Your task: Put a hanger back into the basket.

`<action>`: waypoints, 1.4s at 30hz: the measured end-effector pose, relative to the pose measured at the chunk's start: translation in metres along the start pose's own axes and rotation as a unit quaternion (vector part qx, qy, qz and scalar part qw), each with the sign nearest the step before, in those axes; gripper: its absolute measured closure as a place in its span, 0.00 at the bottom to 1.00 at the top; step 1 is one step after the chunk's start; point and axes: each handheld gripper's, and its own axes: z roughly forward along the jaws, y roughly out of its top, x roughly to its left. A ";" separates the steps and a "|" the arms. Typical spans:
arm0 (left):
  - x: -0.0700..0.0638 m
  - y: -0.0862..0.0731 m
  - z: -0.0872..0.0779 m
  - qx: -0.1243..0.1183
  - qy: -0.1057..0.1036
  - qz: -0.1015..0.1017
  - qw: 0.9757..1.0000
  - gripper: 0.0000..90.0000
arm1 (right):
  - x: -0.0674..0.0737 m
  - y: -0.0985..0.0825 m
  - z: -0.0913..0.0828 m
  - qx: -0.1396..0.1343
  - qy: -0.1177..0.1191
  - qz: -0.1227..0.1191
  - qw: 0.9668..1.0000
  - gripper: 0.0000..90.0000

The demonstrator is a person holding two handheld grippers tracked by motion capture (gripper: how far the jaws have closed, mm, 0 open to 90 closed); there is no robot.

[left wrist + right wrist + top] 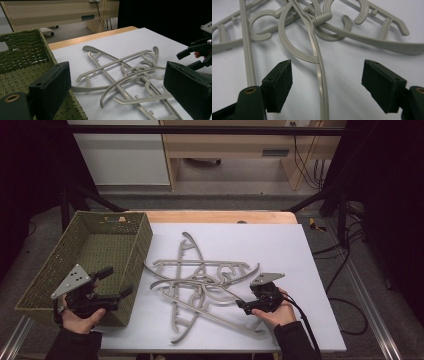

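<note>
From the high view, a heap of grey hangers point(200, 287) lies tangled in the middle of the white tabletop point(300, 250), with a green woven basket point(131, 240) standing at its left edge. The left tongs point(116, 281) hang over the basket's near right corner, spread wide with nothing in them. The right tongs point(241, 305) sit low at the heap's right side, pointing left at a long hanger arm, their jaws apart.

In the left gripper view, the left tongs point(117, 86) gape wide; between the two black pads lies the hanger heap point(125, 75) on the tabletop, the basket point(22, 52) to the left, and the right tongs point(192, 53) at the far right.

In the right gripper view, the right tongs point(327, 86) straddle one slim hanger arm point(322, 85) that runs between the pads, neither pad touching it. The rest of the heap lies just beyond.
</note>
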 end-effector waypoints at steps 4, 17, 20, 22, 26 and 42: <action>-0.001 0.000 0.000 0.002 0.001 0.004 1.000 0.08 | 0.000 0.000 0.009 0.023 0.003 -0.007 1.000 0.39; -0.003 0.000 0.002 0.006 0.001 0.007 1.000 0.08 | 0.000 -0.001 0.023 0.073 -0.002 -0.018 0.997 0.71; -0.004 0.000 0.002 0.006 0.001 0.007 1.000 0.08 | 0.001 -0.001 0.025 0.074 0.007 -0.020 0.997 0.76; -0.004 0.000 0.003 0.007 0.001 0.009 1.000 0.08 | 0.001 -0.001 0.027 0.076 0.006 -0.022 0.997 0.79; -0.004 0.000 0.004 0.009 0.000 0.007 1.000 0.08 | 0.001 -0.001 0.029 0.077 0.012 -0.022 0.997 0.83; -0.008 0.001 0.004 0.011 0.000 0.014 1.000 0.08 | 0.001 0.001 0.027 0.076 0.030 -0.015 0.997 0.90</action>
